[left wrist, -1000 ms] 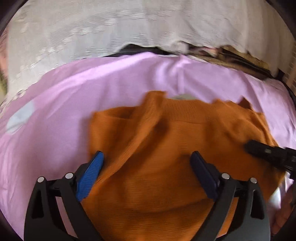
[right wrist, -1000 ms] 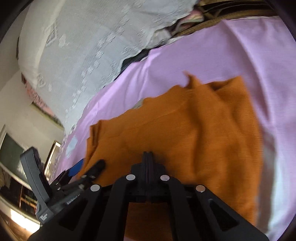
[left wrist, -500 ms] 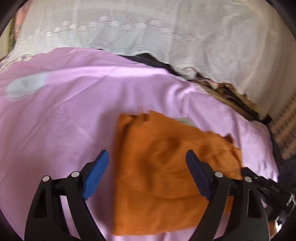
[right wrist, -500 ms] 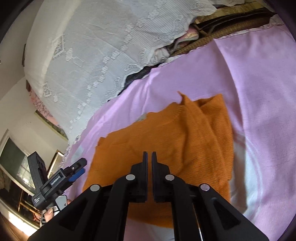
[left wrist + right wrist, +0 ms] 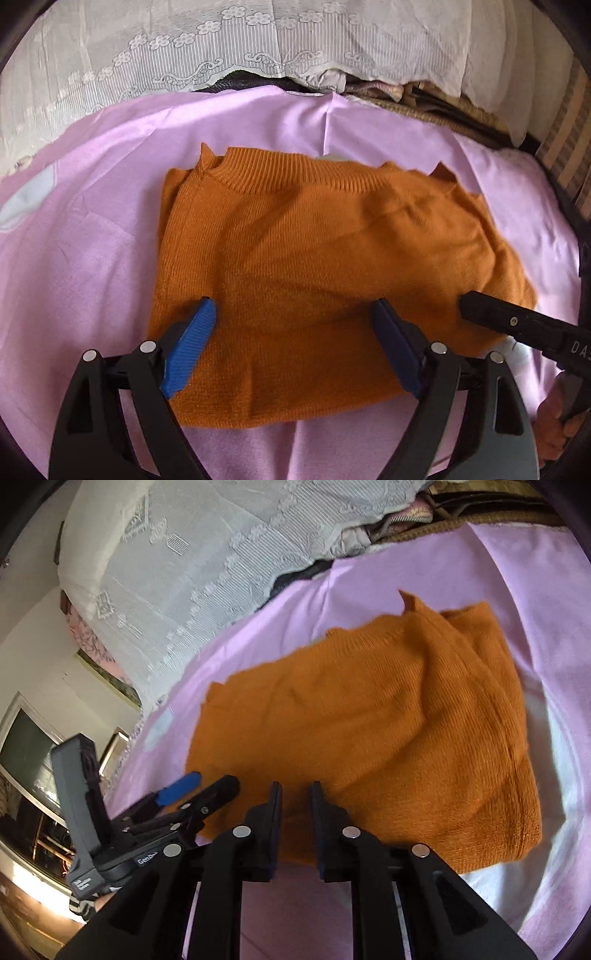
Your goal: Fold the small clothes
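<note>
An orange knitted sweater (image 5: 314, 266) lies folded into a rough rectangle on a pink sheet (image 5: 92, 258), collar at the far edge. It also shows in the right wrist view (image 5: 388, 731). My left gripper (image 5: 295, 321) is open wide, its blue fingertips (image 5: 195, 325) resting over the sweater's near part with nothing held. My right gripper (image 5: 295, 794) has its jaws slightly apart at the sweater's near edge, with no cloth between them. Its tip shows in the left wrist view (image 5: 480, 306) on the sweater's right side.
A white lace cover (image 5: 258, 48) drapes behind the pink sheet, with dark clothes and a woven surface (image 5: 424, 107) beyond the far edge. The left gripper (image 5: 177, 790) appears in the right wrist view. Room furniture (image 5: 29, 746) lies far left.
The right gripper has gone from shut to slightly parted. The left gripper stayed open and came back lower over the sweater's near part. The sweater lies flatter.
</note>
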Action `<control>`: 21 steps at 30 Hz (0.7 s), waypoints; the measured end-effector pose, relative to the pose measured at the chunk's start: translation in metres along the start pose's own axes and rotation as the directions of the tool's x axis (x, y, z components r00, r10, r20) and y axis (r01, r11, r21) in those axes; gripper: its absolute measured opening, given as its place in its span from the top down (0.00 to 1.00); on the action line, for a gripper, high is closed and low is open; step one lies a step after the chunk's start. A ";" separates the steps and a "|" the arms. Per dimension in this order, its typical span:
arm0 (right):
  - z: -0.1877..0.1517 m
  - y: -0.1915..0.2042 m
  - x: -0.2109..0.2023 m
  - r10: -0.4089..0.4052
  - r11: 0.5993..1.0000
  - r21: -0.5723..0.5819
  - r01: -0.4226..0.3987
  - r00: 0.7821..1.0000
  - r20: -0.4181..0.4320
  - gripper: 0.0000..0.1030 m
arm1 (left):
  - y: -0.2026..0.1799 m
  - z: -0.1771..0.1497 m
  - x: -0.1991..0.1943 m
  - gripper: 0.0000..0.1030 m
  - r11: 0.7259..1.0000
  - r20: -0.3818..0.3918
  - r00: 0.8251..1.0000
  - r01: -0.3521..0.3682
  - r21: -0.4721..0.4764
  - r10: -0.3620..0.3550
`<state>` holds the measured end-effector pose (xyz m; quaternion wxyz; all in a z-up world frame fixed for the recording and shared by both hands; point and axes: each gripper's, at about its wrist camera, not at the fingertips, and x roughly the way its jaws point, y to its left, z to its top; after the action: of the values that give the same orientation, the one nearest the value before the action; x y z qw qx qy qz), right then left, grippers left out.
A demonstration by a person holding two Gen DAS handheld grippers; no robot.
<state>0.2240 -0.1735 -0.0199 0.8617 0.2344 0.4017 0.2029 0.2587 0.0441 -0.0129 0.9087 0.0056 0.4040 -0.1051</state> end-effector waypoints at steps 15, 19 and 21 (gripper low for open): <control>-0.032 -0.048 -0.042 0.010 0.988 0.153 -0.012 1.000 0.012 1.00 | 0.027 -0.035 -0.028 0.16 0.996 0.000 1.000 0.015 -0.092 -0.015; -0.038 -0.053 -0.049 -0.027 0.987 0.159 0.026 1.000 0.005 1.00 | 0.045 -0.048 -0.031 0.10 0.983 -0.037 0.999 0.026 -0.183 -0.033; -0.042 -0.055 -0.056 -0.045 0.986 0.163 0.042 0.999 0.016 1.00 | 0.057 -0.053 -0.039 0.10 0.968 -0.017 0.997 0.065 -0.241 -0.071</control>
<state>0.1670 -0.2381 -0.0418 0.8479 0.2970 0.4133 0.1485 0.2053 0.1126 -0.0242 0.8933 -0.1172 0.4251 -0.0866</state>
